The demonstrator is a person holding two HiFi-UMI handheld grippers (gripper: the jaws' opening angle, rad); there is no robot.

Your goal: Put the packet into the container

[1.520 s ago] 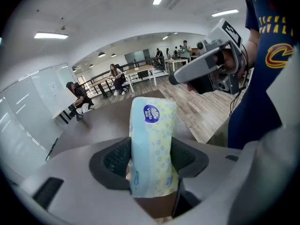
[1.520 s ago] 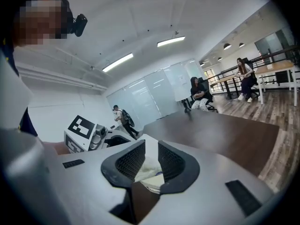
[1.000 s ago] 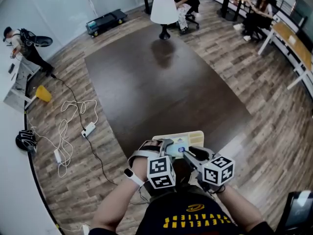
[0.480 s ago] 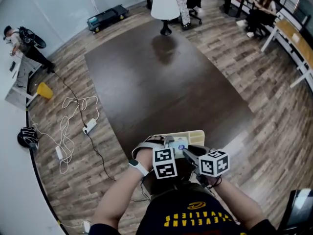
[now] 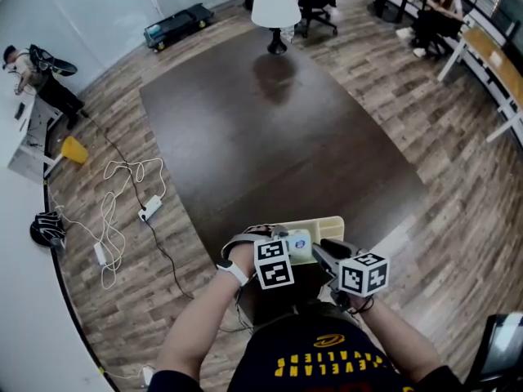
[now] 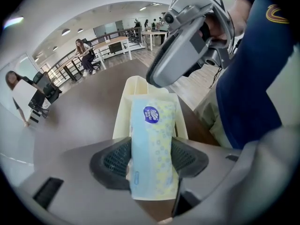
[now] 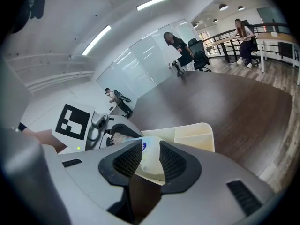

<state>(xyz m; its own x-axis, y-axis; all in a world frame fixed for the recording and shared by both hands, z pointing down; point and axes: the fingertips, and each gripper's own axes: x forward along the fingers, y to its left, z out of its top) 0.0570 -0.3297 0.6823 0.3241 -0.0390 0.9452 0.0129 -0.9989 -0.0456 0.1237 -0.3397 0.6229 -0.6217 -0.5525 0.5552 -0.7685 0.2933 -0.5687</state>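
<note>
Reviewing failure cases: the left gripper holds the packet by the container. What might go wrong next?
1. The left gripper pinches the packet toward its near end, so the free end may catch the container rim instead of dropping in.
2. The open right gripper sits close by and could bump the packet.
3. The container looks near the table edge; a nudge might shift it.

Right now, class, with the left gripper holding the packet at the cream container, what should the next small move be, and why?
Probably ease the left gripper down and forward a little. Its jaws are clamped on the packet, whose far end already reaches over the open cream container, so a short descent should seat it inside before any release. The right gripper is open and holds nothing, so it need not help.
</note>
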